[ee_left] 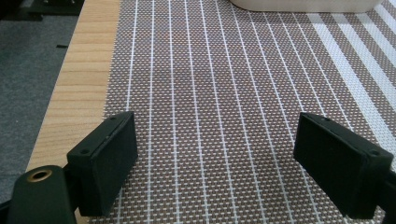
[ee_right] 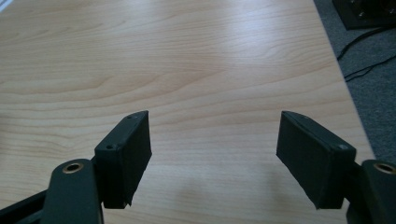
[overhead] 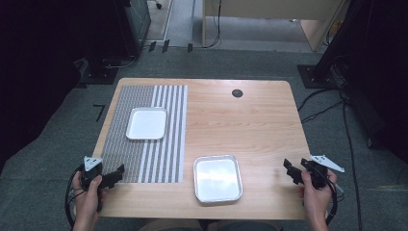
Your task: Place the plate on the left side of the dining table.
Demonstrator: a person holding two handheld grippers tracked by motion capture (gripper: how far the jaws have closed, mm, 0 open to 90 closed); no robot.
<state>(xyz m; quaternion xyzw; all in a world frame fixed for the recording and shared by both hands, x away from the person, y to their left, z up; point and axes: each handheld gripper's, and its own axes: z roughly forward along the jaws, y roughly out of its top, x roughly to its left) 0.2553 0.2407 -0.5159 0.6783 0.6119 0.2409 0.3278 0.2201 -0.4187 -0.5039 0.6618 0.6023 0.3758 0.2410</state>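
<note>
Both grippers hovered low at the near edge of the worktop (overhead: 260, 120), apart from the trays. The white tray (overhead: 146, 123) lay on the striped mat (overhead: 159, 159), the metal tray (overhead: 217, 178) on bare wood near the front. Reaching well likely meant approaching a rim squarely, fingers straddling it. The left gripper (ee_left: 215, 154) and right gripper (ee_right: 215, 154) stood wide open, holding nothing.

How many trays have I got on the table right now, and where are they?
2. One white tray lies on the striped placemat at the far left; its near edge shows in the left gripper view. One metal tray sits on bare wood near the front edge, between both claws.
</note>
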